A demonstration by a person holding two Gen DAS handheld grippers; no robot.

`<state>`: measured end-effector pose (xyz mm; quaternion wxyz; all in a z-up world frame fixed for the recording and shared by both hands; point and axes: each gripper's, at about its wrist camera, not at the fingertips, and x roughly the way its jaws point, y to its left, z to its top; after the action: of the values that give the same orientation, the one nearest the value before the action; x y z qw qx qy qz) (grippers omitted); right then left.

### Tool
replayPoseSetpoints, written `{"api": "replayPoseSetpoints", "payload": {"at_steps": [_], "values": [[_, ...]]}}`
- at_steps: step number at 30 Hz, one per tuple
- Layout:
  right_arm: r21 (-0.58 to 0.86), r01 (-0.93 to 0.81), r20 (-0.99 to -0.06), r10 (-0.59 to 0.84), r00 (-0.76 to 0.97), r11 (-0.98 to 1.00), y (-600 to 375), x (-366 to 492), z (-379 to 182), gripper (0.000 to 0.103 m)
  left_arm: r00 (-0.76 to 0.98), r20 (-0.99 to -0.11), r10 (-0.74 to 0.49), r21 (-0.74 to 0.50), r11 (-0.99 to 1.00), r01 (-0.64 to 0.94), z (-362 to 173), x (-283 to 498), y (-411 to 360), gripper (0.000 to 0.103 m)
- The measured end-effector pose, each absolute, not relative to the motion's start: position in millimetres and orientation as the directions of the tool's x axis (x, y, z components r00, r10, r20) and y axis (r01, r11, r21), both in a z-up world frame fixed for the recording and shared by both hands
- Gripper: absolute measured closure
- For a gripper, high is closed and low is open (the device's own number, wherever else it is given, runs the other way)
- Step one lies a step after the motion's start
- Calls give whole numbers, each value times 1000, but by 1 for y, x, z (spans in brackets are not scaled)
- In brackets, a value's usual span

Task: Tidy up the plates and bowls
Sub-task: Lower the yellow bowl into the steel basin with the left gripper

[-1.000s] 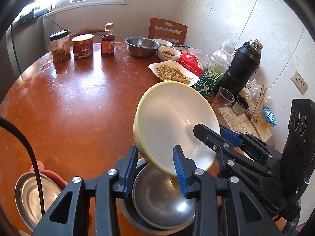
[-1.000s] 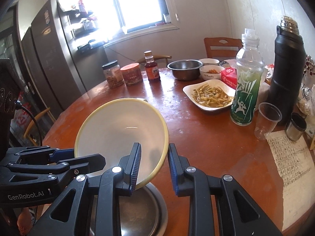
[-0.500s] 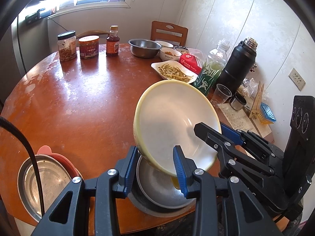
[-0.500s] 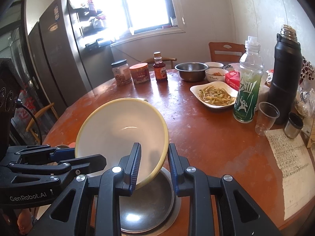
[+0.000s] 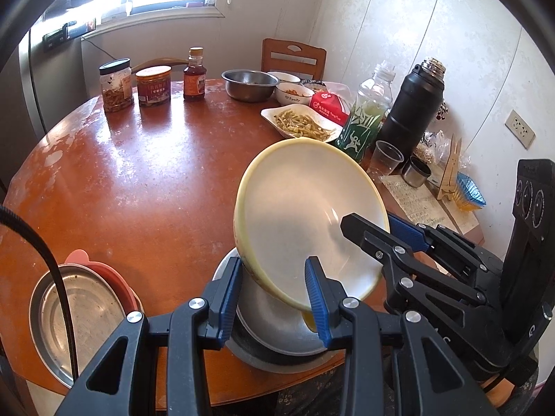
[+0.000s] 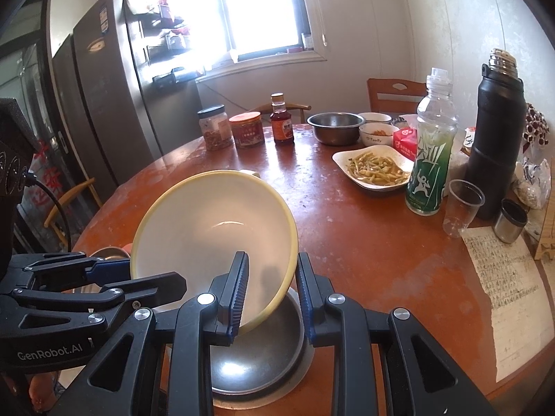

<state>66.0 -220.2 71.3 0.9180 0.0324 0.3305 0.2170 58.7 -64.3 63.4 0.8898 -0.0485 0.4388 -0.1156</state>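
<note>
With both the left gripper (image 5: 274,298) and right gripper (image 6: 272,293) clamped on its rim, the bowl (image 5: 308,215) should be levelled and lowered squarely into the steel stack (image 6: 256,364) below.

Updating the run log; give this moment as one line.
yellow bowl: tilted, gripped by both | left hand-held gripper: shut | right hand-held gripper: shut | below: steel bowls

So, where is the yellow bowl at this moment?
The yellow bowl is held tilted by both grippers, just above the stacked metal dishes at the near table edge.
</note>
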Motion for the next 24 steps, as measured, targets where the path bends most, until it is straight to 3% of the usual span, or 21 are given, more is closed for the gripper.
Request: {"api": "replayPoseSetpoints", "payload": {"at_steps": [24], "values": [[219, -374, -603, 426, 675, 901, -221, 62, 42, 75, 569, -784, -247, -183, 969, 168, 30, 51, -67, 66]]}}
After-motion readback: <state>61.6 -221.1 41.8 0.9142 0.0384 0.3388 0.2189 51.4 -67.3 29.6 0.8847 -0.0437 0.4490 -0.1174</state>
